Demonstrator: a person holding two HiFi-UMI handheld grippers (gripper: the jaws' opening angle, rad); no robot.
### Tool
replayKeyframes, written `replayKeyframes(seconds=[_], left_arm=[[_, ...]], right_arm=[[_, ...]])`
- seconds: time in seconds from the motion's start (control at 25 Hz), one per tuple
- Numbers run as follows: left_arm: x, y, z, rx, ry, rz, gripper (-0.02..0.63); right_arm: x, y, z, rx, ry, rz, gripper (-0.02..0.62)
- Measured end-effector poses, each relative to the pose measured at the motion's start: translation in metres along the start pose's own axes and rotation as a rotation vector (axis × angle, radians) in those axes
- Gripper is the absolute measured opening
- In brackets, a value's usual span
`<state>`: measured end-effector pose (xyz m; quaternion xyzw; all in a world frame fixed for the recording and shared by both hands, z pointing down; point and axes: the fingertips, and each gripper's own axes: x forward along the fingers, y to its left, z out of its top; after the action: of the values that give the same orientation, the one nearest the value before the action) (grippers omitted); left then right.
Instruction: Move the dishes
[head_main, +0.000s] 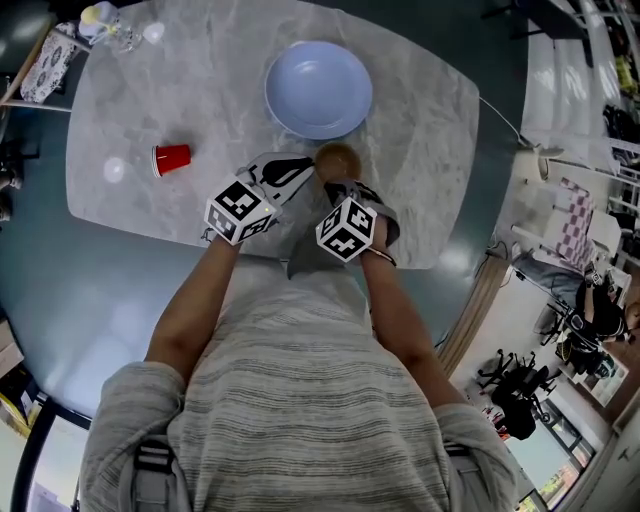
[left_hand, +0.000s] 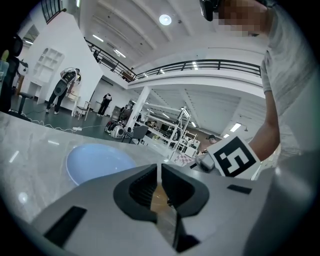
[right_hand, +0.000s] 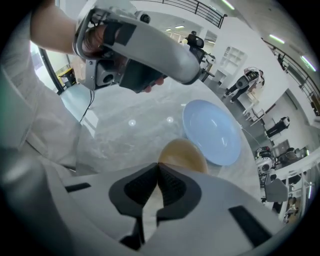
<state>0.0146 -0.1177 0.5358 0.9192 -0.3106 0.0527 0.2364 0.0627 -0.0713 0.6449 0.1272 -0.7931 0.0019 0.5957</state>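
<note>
A small brown bowl (head_main: 337, 157) sits on the marble table (head_main: 430, 150), just in front of a large pale blue plate (head_main: 318, 88). My right gripper (head_main: 335, 186) points steeply down at the bowl's near rim. In the right gripper view its jaws (right_hand: 159, 167) are together on that rim, with the brown bowl (right_hand: 182, 155) bulging out past the tips and the plate (right_hand: 212, 130) behind it. My left gripper (head_main: 306, 170) comes in from the left, its tips by the bowl's left side. Its jaws (left_hand: 160, 170) stand together, and a tan sliver of bowl (left_hand: 160, 197) shows through the slit.
A red cup (head_main: 172, 159) lies on its side at the table's left. Clear glassware (head_main: 112, 28) and a patterned mat (head_main: 45, 68) are at the far left corner. The table's near edge runs just under both grippers. The right gripper's marker cube (left_hand: 232, 157) shows in the left gripper view.
</note>
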Motion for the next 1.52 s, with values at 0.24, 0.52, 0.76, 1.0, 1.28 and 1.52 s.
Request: replayKeyframes(seconds=[0.24, 0.52, 0.76, 1.0, 1.28, 1.52], left_arm=[[-0.001, 0.014, 0.004, -0.009, -0.012, 0.025, 0.035], [-0.003, 0.033, 0.012, -0.021, -0.042, 0.069, 0.035], [0.002, 0.057, 0.019, -0.029, -0.049, 0.112, 0.035], [-0.002, 0.081, 0.015, -0.061, -0.053, 0.156, 0.035], [-0.005, 0.108, 0.01, -0.103, -0.05, 0.193, 0.035], [-0.003, 0.119, 0.012, -0.115, -0.031, 0.201, 0.035]], right_arm=[[-0.008, -0.015, 0.011, -0.043, 0.011, -0.043, 0.02], [-0.013, -0.044, 0.031, -0.108, 0.003, -0.117, 0.02], [0.004, -0.079, 0.046, -0.163, -0.011, -0.136, 0.02], [0.027, -0.1, 0.064, -0.213, -0.017, -0.148, 0.02], [0.054, -0.113, 0.085, -0.247, -0.028, -0.144, 0.02], [0.067, -0.125, 0.089, -0.257, -0.039, -0.14, 0.02]])
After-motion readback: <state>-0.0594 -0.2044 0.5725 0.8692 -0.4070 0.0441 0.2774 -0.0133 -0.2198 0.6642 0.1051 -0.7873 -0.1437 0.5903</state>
